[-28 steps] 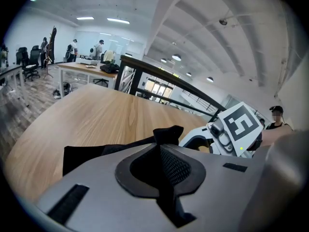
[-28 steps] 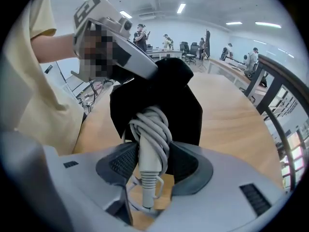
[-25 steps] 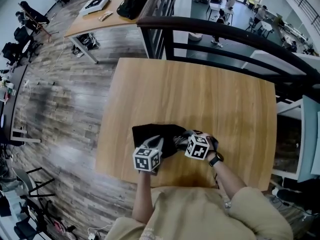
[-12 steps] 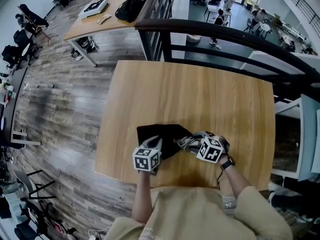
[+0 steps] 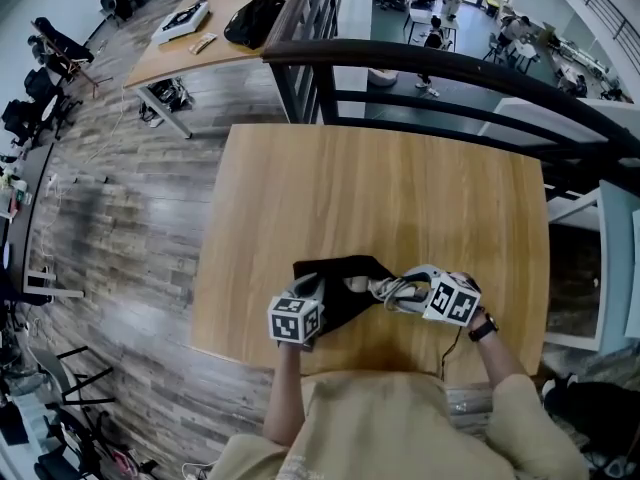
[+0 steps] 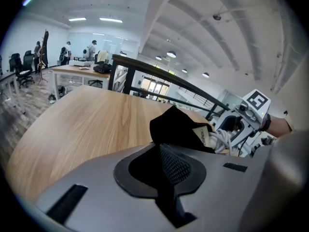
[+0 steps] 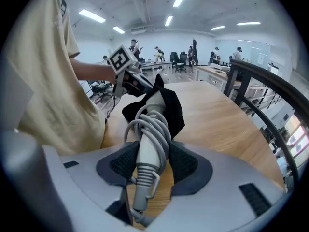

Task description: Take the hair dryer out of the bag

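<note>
Clamping the dryer (image 7: pixel 153 129) at lower centre, right gripper (image 5: pixel 410 291) fingers could drag the bag (image 5: pixel 335 271) along if left gripper (image 5: pixel 314 290) fingers, pinching its cloth, slip.

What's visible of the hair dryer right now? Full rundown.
The hair dryer is pale grey and plastic-looking, with its grey cord coiled round the handle and a ribbed cord sleeve plus a small hanging loop at the handle's end. The right tool is shut on that handle, pads pressing both sides. The body runs away from the tool into the mouth of the black bag, which hides its head, so it is only partly out. The wooden table shows beneath it.
</note>
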`<state>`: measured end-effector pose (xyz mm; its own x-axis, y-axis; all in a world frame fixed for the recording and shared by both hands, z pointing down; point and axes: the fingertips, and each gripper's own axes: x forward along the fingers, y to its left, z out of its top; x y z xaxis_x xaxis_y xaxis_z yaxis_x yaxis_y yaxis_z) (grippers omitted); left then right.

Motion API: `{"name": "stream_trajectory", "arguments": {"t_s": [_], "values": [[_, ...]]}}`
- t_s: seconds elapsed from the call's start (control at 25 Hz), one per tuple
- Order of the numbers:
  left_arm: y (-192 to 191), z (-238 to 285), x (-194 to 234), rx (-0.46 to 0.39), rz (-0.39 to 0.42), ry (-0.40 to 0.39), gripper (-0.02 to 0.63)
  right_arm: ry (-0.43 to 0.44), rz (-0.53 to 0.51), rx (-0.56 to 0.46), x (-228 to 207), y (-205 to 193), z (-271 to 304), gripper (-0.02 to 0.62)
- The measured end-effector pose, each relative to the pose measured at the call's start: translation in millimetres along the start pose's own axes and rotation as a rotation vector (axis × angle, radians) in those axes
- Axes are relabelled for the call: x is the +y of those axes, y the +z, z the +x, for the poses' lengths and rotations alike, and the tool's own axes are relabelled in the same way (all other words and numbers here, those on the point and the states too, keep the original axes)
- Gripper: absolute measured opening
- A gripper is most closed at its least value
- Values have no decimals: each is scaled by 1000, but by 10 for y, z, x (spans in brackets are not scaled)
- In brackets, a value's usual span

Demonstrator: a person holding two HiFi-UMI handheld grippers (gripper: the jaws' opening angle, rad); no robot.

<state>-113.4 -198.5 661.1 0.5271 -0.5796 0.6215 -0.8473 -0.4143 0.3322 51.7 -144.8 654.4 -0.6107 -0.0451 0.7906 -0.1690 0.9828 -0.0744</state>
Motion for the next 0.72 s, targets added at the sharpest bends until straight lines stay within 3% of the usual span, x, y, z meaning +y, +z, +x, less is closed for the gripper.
{"name": "stream_trajectory", "arguments": {"t_s": [0.44, 0.6, 0.72], "values": [[-49, 60, -102, 28, 50, -31, 34, -27, 119, -184, 22, 113, -358, 196], [-71, 48, -199, 39, 100, -51, 37, -80, 103, -221, -5, 163, -533, 195], [-39, 40, -271, 23, 93, -73, 37, -122, 68, -242, 20, 211, -674, 195]]}}
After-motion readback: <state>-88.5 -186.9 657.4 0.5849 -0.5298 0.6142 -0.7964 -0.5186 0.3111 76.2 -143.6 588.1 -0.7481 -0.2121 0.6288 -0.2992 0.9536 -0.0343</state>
